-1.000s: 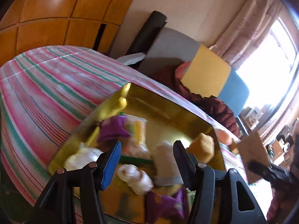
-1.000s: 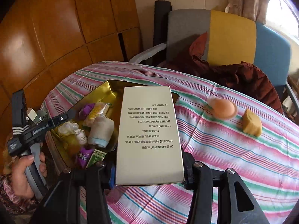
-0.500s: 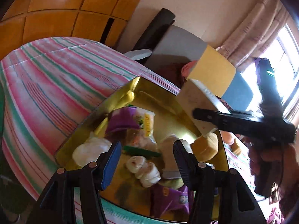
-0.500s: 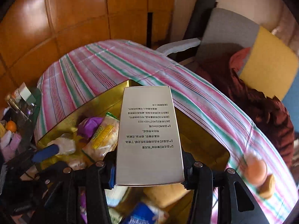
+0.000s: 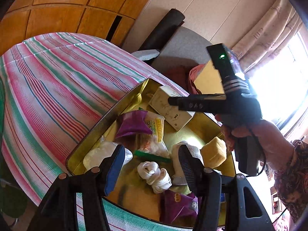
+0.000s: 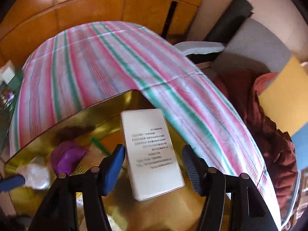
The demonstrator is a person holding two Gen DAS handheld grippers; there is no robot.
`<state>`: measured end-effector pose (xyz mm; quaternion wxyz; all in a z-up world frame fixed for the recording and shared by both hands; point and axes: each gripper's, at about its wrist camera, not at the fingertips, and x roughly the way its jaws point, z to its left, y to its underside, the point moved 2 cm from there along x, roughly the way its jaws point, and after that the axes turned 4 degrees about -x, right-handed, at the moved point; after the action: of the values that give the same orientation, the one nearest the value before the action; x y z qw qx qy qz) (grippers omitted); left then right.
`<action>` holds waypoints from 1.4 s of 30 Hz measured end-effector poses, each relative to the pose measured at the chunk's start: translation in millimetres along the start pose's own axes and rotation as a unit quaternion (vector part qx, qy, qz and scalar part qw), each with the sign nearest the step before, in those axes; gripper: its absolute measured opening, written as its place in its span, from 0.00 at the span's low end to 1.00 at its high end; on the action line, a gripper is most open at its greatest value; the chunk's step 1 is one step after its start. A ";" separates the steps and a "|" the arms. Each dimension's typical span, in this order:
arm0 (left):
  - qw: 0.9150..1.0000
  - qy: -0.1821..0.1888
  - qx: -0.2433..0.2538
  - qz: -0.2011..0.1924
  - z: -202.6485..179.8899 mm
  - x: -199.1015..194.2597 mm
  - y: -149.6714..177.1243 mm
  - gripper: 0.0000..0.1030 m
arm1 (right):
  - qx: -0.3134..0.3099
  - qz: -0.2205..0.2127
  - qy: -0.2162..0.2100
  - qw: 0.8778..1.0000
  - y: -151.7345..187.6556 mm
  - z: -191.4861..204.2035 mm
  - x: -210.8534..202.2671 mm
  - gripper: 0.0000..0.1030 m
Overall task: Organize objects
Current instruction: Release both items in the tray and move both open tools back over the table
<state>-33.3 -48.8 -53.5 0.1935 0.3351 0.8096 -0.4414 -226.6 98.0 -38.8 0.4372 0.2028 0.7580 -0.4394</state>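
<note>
Presently in the gold metal tin (image 5: pixel 134 98): white printed carton (image 6: pixel 152 150) at twelve o'clock, lying between the right tool (image 6: pixel 152 165)'s opening jaws, apparently just released; purple snack packets (image 5: pixel 134 123), rolled white socks (image 5: pixel 154 175), yellow sponge (image 5: pixel 213 154). Left tool (image 5: pixel 152 165) open, empty (hovering). Remaining items outside: none visible.

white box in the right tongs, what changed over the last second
The right tongs carried the white box from above the striped tablecloth over the gold tin. Their jaws are now opening, pads clear of the box, which lies let go inside the tin. The left tongs stayed hovering open and empty over the tin's packets and rolled white cloth.
</note>
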 end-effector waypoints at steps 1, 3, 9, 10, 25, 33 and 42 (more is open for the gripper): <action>1.000 0.001 0.000 0.000 -0.7 -0.3 0.9 0.57 | 0.007 -0.005 0.005 1.000 1.5 -2.8 -3.8 0.64; 1.000 0.001 0.003 0.000 -2.7 0.3 0.5 0.57 | 0.022 -0.010 0.023 0.999 8.3 -9.2 -12.0 0.67; 1.000 0.004 0.015 0.002 -10.6 0.9 2.6 0.57 | 0.107 -0.027 0.047 0.993 31.2 -40.4 -42.8 0.68; 1.000 0.005 0.016 0.003 -11.7 1.1 3.2 0.57 | 0.134 -0.030 0.045 0.990 38.2 -49.4 -48.4 0.71; 0.990 0.078 0.112 0.028 -68.1 -1.9 36.0 0.57 | 0.275 -0.019 0.062 0.959 171.8 -90.9 -93.7 0.78; 0.972 0.125 0.188 0.058 -116.0 -10.8 72.1 0.64 | 0.336 0.005 0.085 0.938 261.4 -108.8 -107.3 0.80; 0.951 0.148 0.254 0.092 -157.3 -18.6 118.0 0.64 | 0.410 -0.007 0.121 0.904 329.8 -150.0 -116.1 0.85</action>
<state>61.1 122.6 -27.0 0.0197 0.5073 0.6558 -0.5587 -9.0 408.8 -67.6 0.2171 0.4104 0.5596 -0.6865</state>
